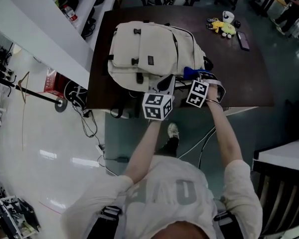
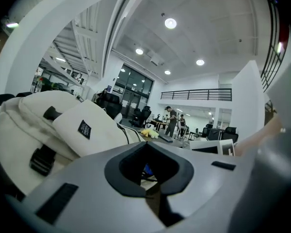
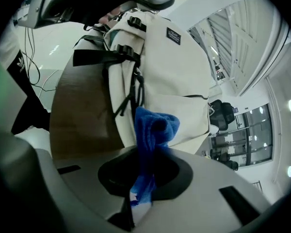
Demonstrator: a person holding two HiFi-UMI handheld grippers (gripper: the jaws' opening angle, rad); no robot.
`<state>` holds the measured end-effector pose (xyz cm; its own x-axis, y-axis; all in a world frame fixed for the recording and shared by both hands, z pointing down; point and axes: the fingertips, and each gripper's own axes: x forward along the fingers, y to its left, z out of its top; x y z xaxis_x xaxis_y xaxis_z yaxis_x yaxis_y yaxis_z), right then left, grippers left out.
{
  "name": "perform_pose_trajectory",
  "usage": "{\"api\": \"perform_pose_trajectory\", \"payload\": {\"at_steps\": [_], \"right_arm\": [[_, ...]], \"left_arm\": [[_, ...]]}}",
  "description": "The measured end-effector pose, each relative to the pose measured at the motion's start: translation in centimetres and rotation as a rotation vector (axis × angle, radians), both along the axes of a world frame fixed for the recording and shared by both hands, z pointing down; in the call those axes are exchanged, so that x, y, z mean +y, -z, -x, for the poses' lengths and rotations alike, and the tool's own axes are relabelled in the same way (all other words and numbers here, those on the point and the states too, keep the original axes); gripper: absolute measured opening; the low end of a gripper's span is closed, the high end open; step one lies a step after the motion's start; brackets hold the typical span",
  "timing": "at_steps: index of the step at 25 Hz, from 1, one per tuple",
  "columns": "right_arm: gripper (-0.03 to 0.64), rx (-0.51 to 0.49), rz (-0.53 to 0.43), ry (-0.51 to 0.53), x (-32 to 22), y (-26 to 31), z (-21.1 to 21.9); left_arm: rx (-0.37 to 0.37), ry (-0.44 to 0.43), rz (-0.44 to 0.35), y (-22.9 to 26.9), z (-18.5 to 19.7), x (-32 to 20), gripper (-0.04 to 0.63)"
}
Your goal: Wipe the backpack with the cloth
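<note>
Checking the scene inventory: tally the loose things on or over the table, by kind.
Backpack: 1
Blue cloth: 1
Yellow plush toy: 1
Dark phone-like slab: 1
Small white object, kind unclear: 1
Total: 5

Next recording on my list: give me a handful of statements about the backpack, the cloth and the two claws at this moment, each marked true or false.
1. The right claw is clamped on a blue terry cloth. True.
2. The fabric backpack is black. False: it is cream, with black straps and buckles.
3. The left claw grips a second cloth. False: its jaws are together with nothing between them.
4. A yellow soft toy lies on the dark brown table, apart from the backpack. True.
5. The backpack lies on the floor. False: it lies on the table.
</note>
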<state>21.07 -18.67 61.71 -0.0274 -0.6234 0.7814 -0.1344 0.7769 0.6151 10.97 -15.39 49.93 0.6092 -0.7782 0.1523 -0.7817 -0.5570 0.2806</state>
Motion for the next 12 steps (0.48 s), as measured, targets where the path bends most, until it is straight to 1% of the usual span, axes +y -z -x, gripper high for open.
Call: {"api": "perform_pose_trajectory", "payload": {"at_steps": [4, 5, 6, 8, 10, 12], "right_arm": [[0.041, -0.006, 0.055, -0.017, 3.5, -1.8, 1.2], [0.041, -0.022, 0.057, -0.031, 4.1, -2.0, 1.5], [0.041, -0.057, 0.05, -0.059, 4.5, -1.8, 1.7], [0.041, -0.169, 0.011, -0.143, 4.6, -0.4, 2.1], [0.041, -0.275, -0.046, -0.21, 4.6, 1.8, 2.5], [0.041, -0.374, -0.11, -0.245, 5.0, 4.5, 3.5]], "left_arm": [[-0.004, -0.005, 0.0, 0.0, 1.6, 2.4, 0.003], [-0.006, -0.005, -0.003, 0.1, 2.1, 2.9, 0.003], [-0.006, -0.002, -0.007, 0.3, 2.6, 3.3, 0.003], [-0.005, 0.01, -0.021, 0.9, 3.8, 4.0, 0.003], [0.001, 0.034, -0.037, 1.7, 5.2, 4.6, 0.003], [0.014, 0.06, -0.051, 2.7, 6.5, 5.4, 0.003]]}}
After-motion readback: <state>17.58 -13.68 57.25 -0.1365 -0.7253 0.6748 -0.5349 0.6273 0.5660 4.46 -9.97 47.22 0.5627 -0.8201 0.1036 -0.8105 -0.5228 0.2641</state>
